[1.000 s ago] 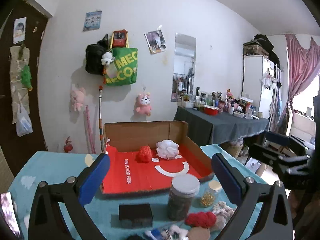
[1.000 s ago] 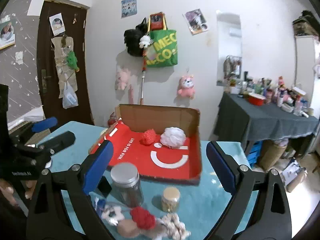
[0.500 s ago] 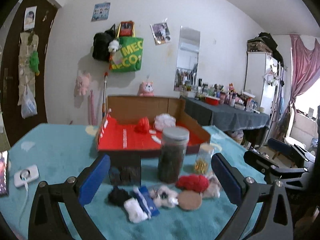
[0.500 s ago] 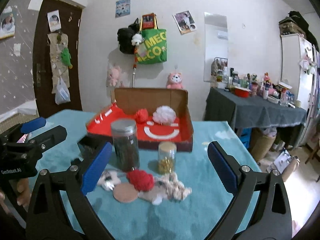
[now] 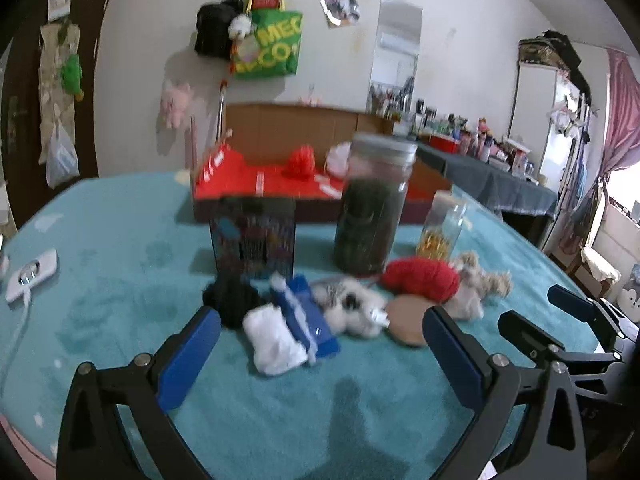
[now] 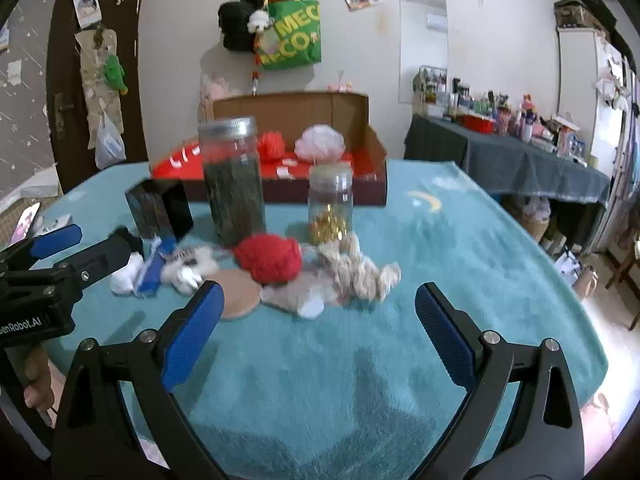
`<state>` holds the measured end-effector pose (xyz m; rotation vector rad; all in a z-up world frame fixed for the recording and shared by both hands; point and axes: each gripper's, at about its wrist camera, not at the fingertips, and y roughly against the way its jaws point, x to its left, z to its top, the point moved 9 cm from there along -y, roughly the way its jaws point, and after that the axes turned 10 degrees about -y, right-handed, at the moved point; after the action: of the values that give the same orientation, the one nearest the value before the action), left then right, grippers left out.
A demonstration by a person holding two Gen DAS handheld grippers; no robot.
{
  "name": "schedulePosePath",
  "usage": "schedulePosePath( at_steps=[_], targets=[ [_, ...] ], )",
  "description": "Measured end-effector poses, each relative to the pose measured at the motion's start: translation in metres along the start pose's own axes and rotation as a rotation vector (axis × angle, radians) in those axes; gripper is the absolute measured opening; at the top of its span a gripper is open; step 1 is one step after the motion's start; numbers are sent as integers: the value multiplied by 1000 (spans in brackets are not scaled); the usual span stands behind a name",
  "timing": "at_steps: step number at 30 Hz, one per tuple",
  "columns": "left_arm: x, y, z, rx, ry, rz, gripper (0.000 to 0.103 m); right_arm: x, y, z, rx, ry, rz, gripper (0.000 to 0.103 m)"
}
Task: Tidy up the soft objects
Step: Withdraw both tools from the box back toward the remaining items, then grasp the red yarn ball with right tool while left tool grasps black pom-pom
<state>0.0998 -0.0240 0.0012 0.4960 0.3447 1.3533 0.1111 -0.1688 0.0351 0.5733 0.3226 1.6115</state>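
Hovering over the teal counter [image 6: 460,240], you have both grippers low and empty, so this reads as the approach before a first pick. Your left gripper [image 5: 320,344] has its jaws wide apart, framing the white sock [image 5: 276,344] and the blue pouch [image 5: 306,320] just beyond its tips. Your right gripper [image 6: 316,316] also stands with jaws apart, aimed at the red yarn ball [image 6: 269,258] and the beige plush [image 6: 356,270] beside it. The soft pile lies in a loose row in front of the tall jar [image 6: 233,178], the small jar [image 6: 330,204] and the dark box [image 5: 254,236]. Behind those sits the cardboard tray [image 6: 376,160], already holding a red puff [image 6: 272,145] and a white puff [image 6: 320,143]. Next, I judge, you should lower one gripper onto a single soft piece, close gently, and lift it clear of the jars toward the tray.
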Motion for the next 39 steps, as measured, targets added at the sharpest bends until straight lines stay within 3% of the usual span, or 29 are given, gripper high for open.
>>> schedulePosePath(
  at_steps=[6,13,16,27,30,32,33,35,36,37,39],
  targets=[
    [7,-7,-11,44,10,15,103,-3,-13,-16,52,-5,1,98],
    [31,-9,-7,78,16,35,103,8,-23,-11,90,4,27,98],
    [48,-14,-5,111,9,77,103,17,-33,-6,117,25,43,98],
    [82,-40,0,198,19,54,100,41,-74,13,225,83,90,98],
    [81,-50,-3,234,10,21,87,46,-85,14,261,113,87,98],
    [79,-55,-8,260,4,-8,74,49,-92,14,281,139,88,94],
    [76,-58,-12,275,6,-40,61,51,-94,14,287,156,84,91],
    [74,-59,-13,271,4,-59,50,54,-100,9,313,189,81,64],
    [72,-57,-11,261,-1,-73,34,55,-102,6,330,199,87,57],
    [69,-56,-10,259,-3,-94,31,56,-104,3,350,194,113,47],
    [69,-54,-7,250,-5,-84,29,57,-102,3,348,186,152,42]
  ],
)
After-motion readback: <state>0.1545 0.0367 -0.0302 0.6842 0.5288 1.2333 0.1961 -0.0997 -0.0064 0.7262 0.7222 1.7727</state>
